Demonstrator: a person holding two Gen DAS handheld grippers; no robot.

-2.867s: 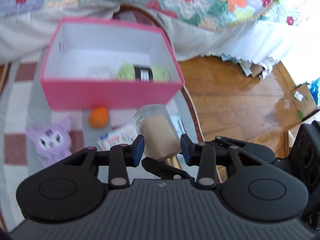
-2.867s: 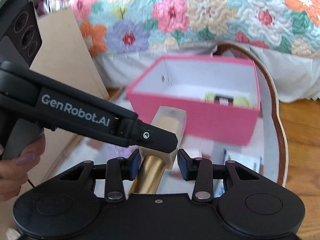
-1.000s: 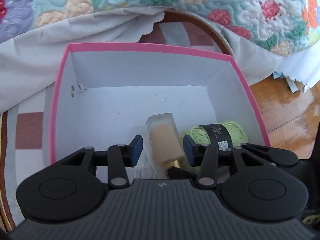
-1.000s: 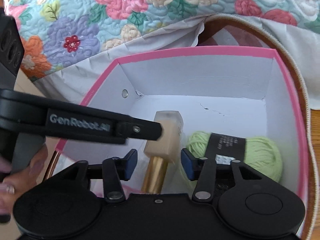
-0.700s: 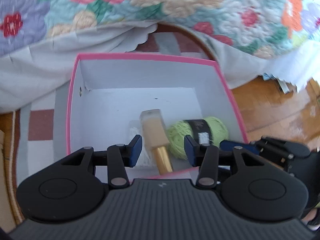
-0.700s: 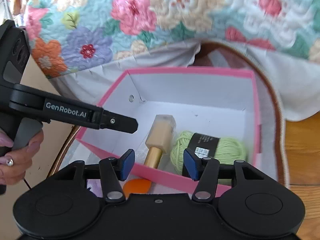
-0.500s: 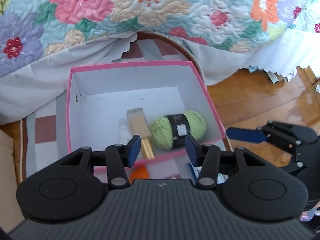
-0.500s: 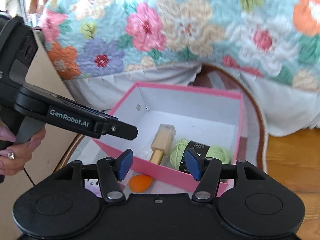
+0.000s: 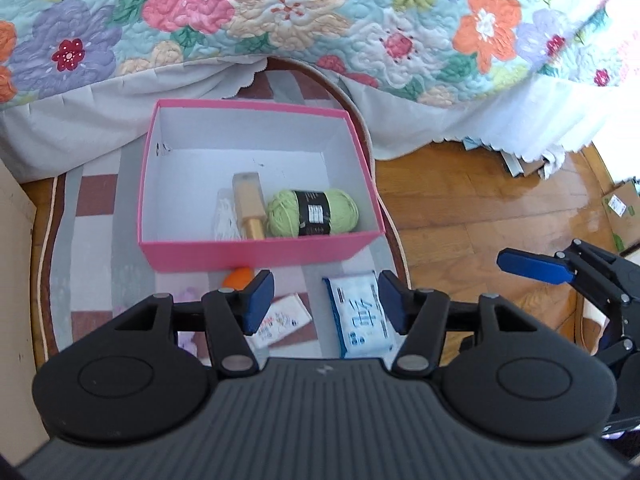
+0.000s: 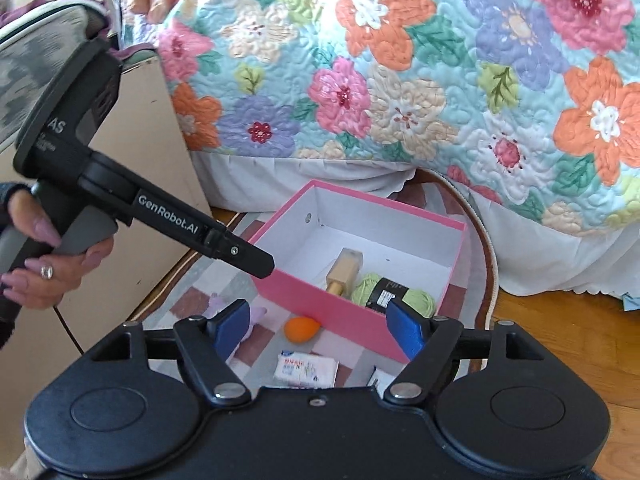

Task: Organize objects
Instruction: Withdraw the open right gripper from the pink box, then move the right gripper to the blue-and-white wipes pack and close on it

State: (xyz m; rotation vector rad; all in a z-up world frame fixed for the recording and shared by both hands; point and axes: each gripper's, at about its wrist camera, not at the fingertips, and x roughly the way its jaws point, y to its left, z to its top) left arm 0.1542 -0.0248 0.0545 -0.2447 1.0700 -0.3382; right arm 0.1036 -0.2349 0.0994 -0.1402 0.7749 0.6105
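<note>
Bottle (image 9: 249, 207) now lies in the pink box (image 9: 256, 255) beside the green yarn (image 9: 312, 213), dropped there a moment ago when both tools let go and lifted clear. Left gripper (image 9: 326, 300) and right gripper (image 10: 318, 330) hang above and short of the box, jaws just opened and empty, right wider than left. Next pick likely sits right under them: orange sponge (image 10: 302, 328), purple plush (image 10: 256, 314), blue-white packet (image 9: 358, 316), small packet (image 10: 306, 370), all on the rug (image 9: 96, 216).
</note>
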